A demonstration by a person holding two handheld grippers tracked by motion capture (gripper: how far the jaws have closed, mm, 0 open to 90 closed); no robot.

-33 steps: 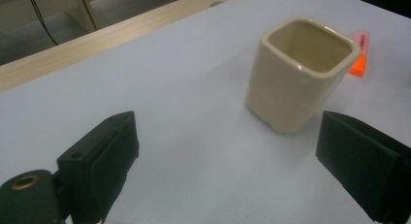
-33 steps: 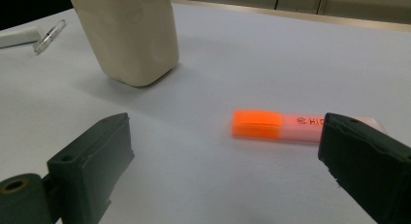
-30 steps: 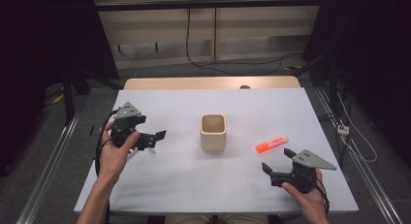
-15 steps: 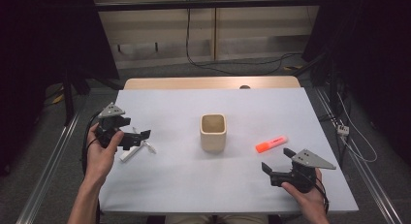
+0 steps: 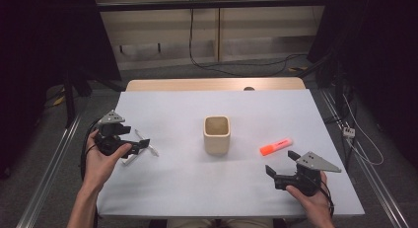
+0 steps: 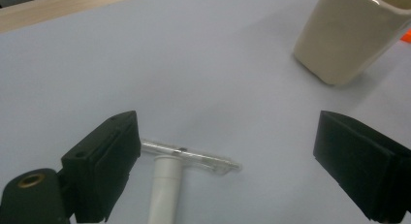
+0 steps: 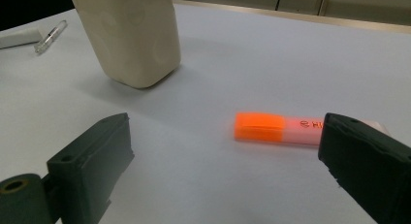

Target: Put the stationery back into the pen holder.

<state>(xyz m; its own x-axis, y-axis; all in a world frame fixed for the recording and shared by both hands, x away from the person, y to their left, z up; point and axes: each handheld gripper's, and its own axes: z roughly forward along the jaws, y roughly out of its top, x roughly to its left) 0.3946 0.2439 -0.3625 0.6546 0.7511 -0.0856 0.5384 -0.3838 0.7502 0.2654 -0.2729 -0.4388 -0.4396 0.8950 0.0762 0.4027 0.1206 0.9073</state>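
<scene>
A cream square cup (image 5: 217,134) stands at the middle of the white table (image 5: 197,188). To its right lies an orange highlighter (image 5: 276,146), and my right gripper (image 5: 282,162) sits open just on the near side of it. In the right gripper view the highlighter (image 7: 271,128) lies between and just beyond the wide-apart jaws of that gripper (image 7: 228,124). At the table's left my left gripper (image 5: 139,148) is open over a white-handled tool with a clear crossbar (image 5: 148,148). In the left gripper view the tool (image 6: 179,161) lies on the table between the jaws, nearer the left one, untouched.
The cup (image 6: 349,35) stands beyond the left gripper's right jaw, and in the right gripper view the cup (image 7: 131,35) is beyond the left jaw. A wooden strip (image 5: 212,85) runs along the table's far edge. Metal rails flank both sides.
My left gripper has drawn back to the left, away from the cup, and the white-handled tool now lies in plain sight in front of it. The right gripper has not moved.
</scene>
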